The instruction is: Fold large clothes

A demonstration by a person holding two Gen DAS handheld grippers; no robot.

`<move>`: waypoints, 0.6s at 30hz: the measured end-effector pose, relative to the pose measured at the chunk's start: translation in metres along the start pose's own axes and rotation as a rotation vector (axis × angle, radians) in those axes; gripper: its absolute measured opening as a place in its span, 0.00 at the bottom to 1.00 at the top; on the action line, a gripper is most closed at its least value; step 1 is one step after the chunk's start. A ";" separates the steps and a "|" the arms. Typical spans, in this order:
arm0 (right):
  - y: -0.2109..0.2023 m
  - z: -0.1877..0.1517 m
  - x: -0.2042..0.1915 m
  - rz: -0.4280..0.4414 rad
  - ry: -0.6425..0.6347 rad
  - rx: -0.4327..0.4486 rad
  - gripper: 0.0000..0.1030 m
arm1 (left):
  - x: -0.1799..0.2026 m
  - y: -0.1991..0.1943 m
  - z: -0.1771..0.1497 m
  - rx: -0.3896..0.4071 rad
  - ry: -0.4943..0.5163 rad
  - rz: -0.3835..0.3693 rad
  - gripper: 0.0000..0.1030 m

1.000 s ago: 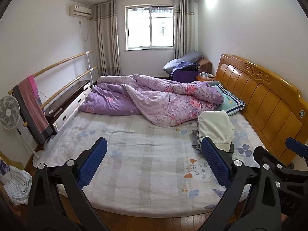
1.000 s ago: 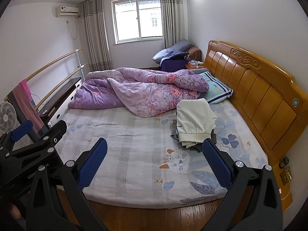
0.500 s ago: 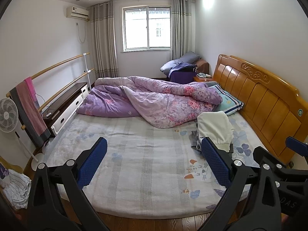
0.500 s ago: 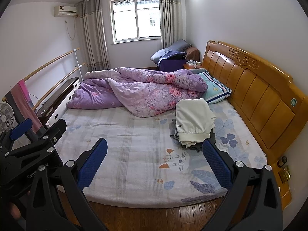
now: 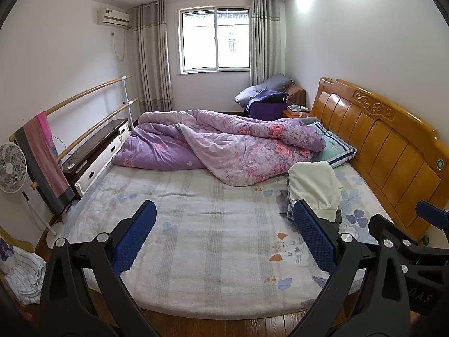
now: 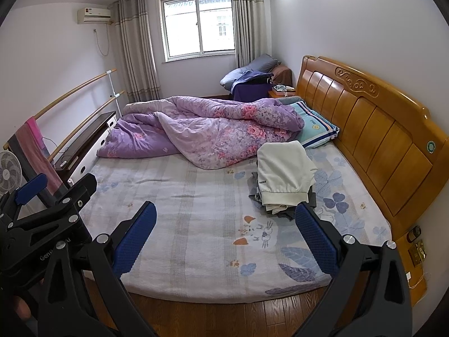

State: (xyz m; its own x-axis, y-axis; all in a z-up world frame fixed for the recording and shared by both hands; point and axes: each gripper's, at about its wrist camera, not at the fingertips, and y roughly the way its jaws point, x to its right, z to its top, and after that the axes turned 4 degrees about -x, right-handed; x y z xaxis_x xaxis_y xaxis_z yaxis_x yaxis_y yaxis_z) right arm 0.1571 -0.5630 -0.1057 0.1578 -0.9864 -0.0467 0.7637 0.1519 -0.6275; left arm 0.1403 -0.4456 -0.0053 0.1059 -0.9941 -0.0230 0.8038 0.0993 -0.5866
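Note:
A cream-white folded garment (image 5: 311, 185) (image 6: 283, 174) tops a small stack of darker clothes on the right side of the bed, close to the headboard. My left gripper (image 5: 223, 207) is open and empty, held over the bed's near edge with the stack beyond its right finger. My right gripper (image 6: 224, 207) is also open and empty, beside the left one, the stack just past its right fingertip. Neither gripper touches any cloth. The patterned sheet (image 5: 196, 196) (image 6: 182, 191) lies flat in front of both.
A crumpled purple floral quilt (image 5: 224, 146) and a striped pillow (image 5: 334, 146) fill the far half of the bed. A wooden headboard (image 5: 393, 146) runs along the right. A fan (image 5: 11, 165), a towel rail (image 5: 42, 154) and a low cabinet (image 5: 95, 151) line the left; wood floor (image 6: 224, 314) lies below.
Both views have drifted slightly back from the bed, showing a little more of the room. Both grippers stay open and empty; the clothes have not moved.

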 end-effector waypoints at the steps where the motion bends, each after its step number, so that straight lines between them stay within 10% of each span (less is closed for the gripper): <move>1: 0.000 0.000 0.000 0.000 -0.001 0.000 0.93 | 0.000 0.000 0.000 -0.001 0.001 0.000 0.95; 18: 0.011 0.006 0.012 0.008 0.011 -0.021 0.93 | 0.003 0.008 0.000 -0.011 0.006 0.010 0.95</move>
State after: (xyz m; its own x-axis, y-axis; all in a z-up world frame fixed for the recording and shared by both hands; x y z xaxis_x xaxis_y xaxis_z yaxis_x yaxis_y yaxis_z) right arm 0.1715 -0.5731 -0.1085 0.1568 -0.9858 -0.0602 0.7491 0.1584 -0.6432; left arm 0.1468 -0.4474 -0.0099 0.1103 -0.9933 -0.0339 0.7959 0.1087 -0.5956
